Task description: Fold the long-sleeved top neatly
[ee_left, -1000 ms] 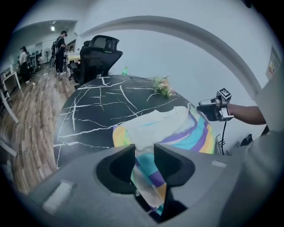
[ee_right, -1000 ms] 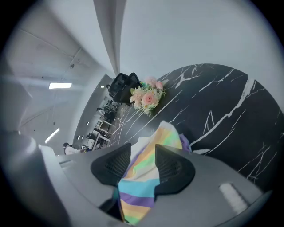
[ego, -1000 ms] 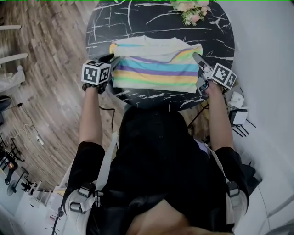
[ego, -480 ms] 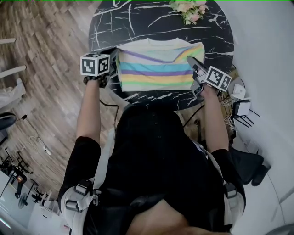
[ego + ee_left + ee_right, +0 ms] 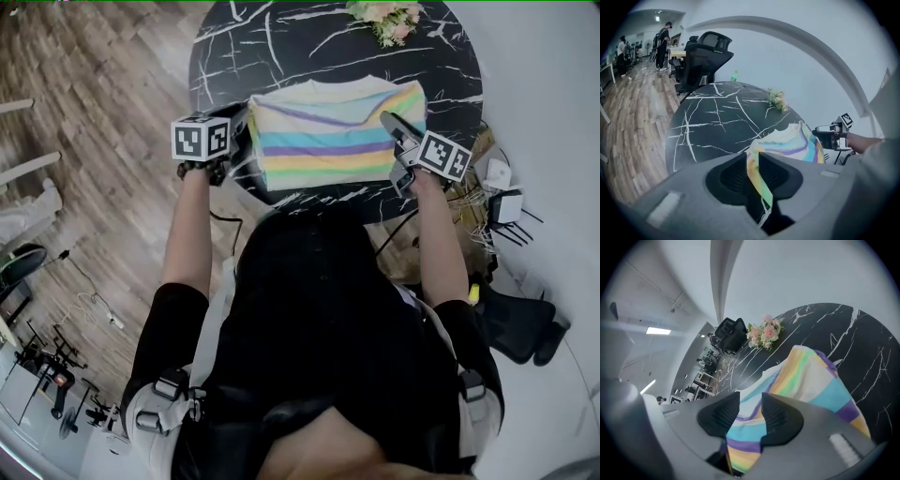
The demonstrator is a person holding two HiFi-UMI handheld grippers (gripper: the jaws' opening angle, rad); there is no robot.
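Left gripper (image 5: 752, 157): jaws narrow and opening, with a thin fold of the top's (image 5: 337, 131) left edge between them; the cloth spans the gap pad to pad, and a loose strip hangs below the jaws. Right gripper (image 5: 750, 398): jaws roughly half apart, clamped on a thicker bunch of the top's right edge (stripes fill the whole gap). Both point downward at the table (image 5: 281, 42), one at each end of the top. The top is a striped rectangle in cream, blue, purple, green and yellow, already folded narrower. It lies on the near half of the round black marble table and is stretched between the two grippers, its ends raised slightly into the jaws. Flowers (image 5: 386, 19) sit at the far rim, well apart from the top. Wood floor (image 5: 94, 112) left of the table; an office chair (image 5: 705, 54) stands beyond it.
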